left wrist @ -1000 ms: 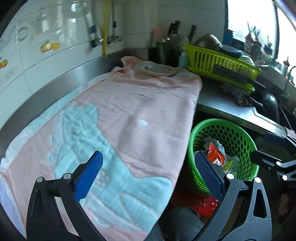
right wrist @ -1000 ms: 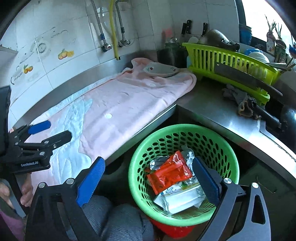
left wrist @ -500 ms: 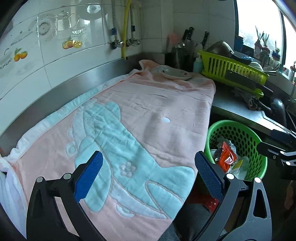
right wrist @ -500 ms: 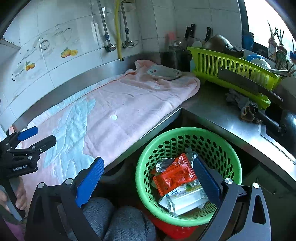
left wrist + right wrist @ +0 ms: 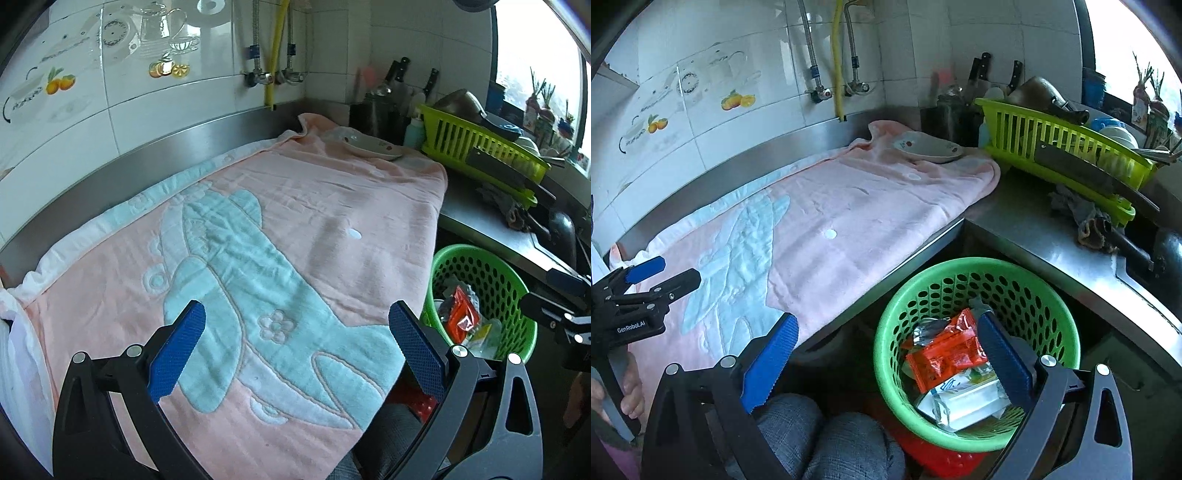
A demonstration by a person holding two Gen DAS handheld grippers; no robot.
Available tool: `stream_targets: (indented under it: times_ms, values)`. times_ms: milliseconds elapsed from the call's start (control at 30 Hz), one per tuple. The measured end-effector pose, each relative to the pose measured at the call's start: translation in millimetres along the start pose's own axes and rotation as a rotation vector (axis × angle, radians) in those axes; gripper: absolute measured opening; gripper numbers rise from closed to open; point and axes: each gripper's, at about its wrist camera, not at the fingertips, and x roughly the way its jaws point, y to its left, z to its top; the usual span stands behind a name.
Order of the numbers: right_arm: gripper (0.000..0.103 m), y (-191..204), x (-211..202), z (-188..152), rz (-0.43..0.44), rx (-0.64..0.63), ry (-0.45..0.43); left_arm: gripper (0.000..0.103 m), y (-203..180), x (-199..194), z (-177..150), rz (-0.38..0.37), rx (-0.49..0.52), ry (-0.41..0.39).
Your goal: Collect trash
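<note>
A green perforated basket (image 5: 1049, 306) stands below the counter's front edge and holds an orange-red wrapper (image 5: 945, 354), a white packet (image 5: 964, 404) and a silvery wrapper. It also shows in the left wrist view (image 5: 495, 273). A small white scrap (image 5: 354, 232) lies on the pink towel (image 5: 295, 206); it shows in the right wrist view too (image 5: 831, 234). My left gripper (image 5: 295, 347) is open and empty above the towel's near end. My right gripper (image 5: 886, 354) is open and empty just above the basket's left rim.
A shallow dish (image 5: 927, 147) sits on the towel's far end. A lime dish rack (image 5: 1060, 147) with a cleaver, a knife block (image 5: 376, 114), a rag (image 5: 1086, 218) and a dark pan handle crowd the steel counter (image 5: 1027, 225) at right. My knees are below.
My left gripper has swung left and back, so more of the towel and wall shows. My right gripper has drifted slightly back from the basket. Both stay open and empty.
</note>
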Motion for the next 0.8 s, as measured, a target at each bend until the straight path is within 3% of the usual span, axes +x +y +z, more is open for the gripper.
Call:
stream_targets:
  times_ms: [800]
  values:
    - [0.094,7.7,6.1,-1.7,0.018,-0.015,0.006,0.098,1.7,-4.0,-2.7,0.034,-0.003,-0.005]
